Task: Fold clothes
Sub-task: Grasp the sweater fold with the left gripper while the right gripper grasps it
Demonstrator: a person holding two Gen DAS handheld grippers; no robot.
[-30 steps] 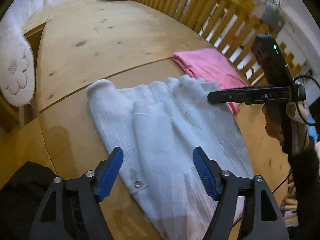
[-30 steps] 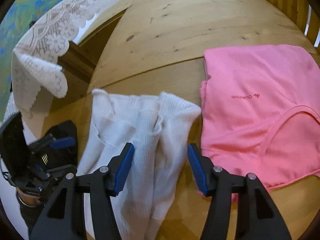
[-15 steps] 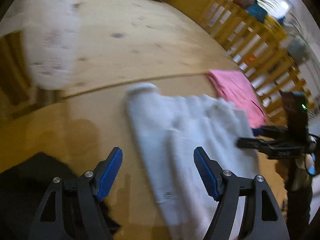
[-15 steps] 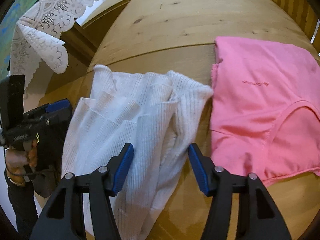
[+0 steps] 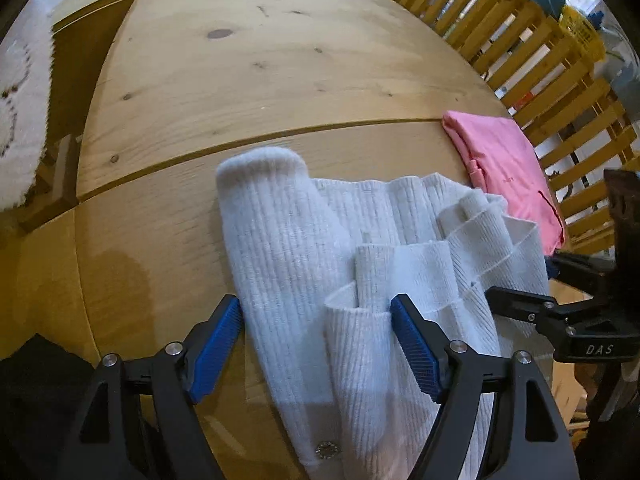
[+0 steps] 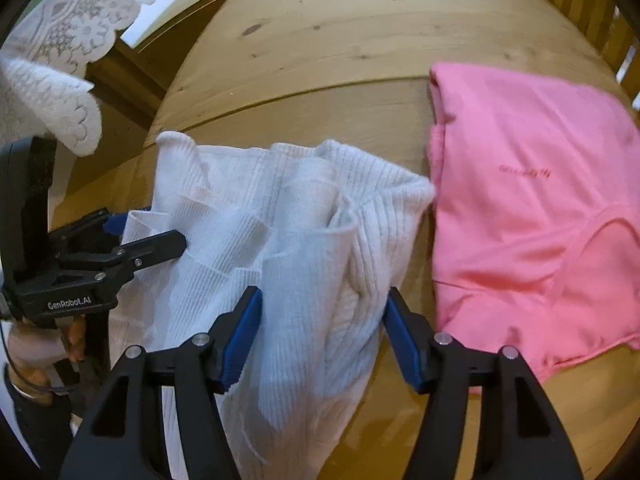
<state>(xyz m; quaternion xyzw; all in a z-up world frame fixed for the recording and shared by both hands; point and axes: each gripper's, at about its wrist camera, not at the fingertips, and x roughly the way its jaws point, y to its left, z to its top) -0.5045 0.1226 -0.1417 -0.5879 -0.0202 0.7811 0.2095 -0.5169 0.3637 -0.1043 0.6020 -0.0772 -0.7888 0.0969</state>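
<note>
The white ribbed garment has bunched since a second ago, between each spread hand-held gripper, left and right: you grip nothing yet.

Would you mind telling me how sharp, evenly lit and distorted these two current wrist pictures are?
Left wrist view: sharp, heavy fisheye bowing of the wooden table, dark corner vignetting. Right wrist view: slightly soft on the white ribbed garment, same bowing, soft shadow near the bottom edge.

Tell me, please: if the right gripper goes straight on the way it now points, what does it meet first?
Most likely the white ribbed garment. The right gripper points steeply down with its jaws open over bunched folds. The wooden table lies underneath; depth is unclear.
</note>
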